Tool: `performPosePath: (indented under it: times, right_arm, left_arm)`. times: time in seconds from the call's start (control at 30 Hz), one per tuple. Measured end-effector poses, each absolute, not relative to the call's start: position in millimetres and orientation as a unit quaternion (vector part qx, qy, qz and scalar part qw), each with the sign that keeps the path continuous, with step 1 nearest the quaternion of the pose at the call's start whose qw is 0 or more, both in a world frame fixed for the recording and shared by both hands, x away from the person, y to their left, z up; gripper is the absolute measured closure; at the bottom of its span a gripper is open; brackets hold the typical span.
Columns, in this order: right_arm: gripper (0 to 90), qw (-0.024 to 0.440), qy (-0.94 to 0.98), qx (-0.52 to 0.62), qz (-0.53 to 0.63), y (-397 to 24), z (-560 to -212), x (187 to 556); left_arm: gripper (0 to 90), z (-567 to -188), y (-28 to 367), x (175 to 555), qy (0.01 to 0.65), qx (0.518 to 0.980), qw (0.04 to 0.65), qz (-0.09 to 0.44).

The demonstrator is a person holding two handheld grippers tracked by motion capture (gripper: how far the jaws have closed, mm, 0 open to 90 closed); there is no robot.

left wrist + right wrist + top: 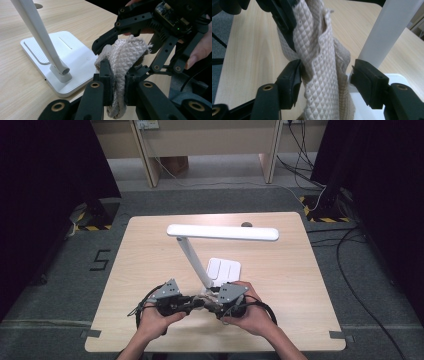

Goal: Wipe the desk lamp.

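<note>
The left claw (117, 82) is clamped narrow on a beige quilted cloth (122, 60): in the left gripper view its two black jaws press the bunched fabric from both sides, and the cloth rises out of them toward 12 o'clock and hangs a little below them at 6 o'clock. Just past it, at 1 to 2 o'clock in that view, the right claw (125, 42) reaches in around the top of the same bundle, with a hand behind it.

In the right gripper view the right claw (325, 75) stands wide. The cloth (319, 62) runs up between its jaws; the left jaw lies against the fabric, while the right jaw stands clear of it with a gap. So the pads do not squeeze the cloth. At 11 o'clock in that view the other claw's black jaws pinch the upper part of the cloth.

From the high view, both claws meet at about 6 o'clock on the worktop (280, 270), the left claw (197, 302) and right claw (212, 304) nose to nose, held by the left hand (157, 317) and right hand (250, 312). The cloth is held between them above the worktop, just in front of the base of a white desk lamp (222, 233). The lamp's flat base sits toward 12 o'clock from the claws, its stem leaning up toward 11 o'clock to a long horizontal head.
</note>
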State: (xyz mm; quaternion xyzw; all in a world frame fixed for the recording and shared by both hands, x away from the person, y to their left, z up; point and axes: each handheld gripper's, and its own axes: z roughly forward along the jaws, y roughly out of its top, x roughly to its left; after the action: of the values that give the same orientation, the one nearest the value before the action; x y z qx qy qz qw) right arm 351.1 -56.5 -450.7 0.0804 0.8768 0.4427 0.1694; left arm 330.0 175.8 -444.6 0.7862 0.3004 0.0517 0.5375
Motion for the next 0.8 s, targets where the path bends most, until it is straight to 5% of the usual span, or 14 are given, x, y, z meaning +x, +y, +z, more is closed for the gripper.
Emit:
performPosePath:
  times: [0.17, 0.43, 0.6, 0.8]
  right_arm:
    - [44.2, 0.175, 0.877, 0.066, 0.442, -54.4, -447.9, 348.8]
    - [80.7, 0.165, 0.88, 0.08, 0.437, -56.8, -447.2, 349.1]
    - [83.8, 0.158, 0.882, 0.102, 0.433, -56.8, -448.1, 349.1]
    - [84.3, 0.157, 0.885, 0.129, 0.418, -60.3, -450.1, 352.8]
  left_arm:
    - [80.4, -443.8, 174.7, 331.0, 0.297, 0.789, 0.535, 0.051]
    - [80.2, -444.2, 177.1, 333.2, 0.306, 0.786, 0.535, 0.059]
    - [77.7, -446.7, 175.4, 335.5, 0.311, 0.783, 0.535, 0.061]
    - [62.6, -447.6, 176.2, 337.4, 0.317, 0.776, 0.542, 0.07]
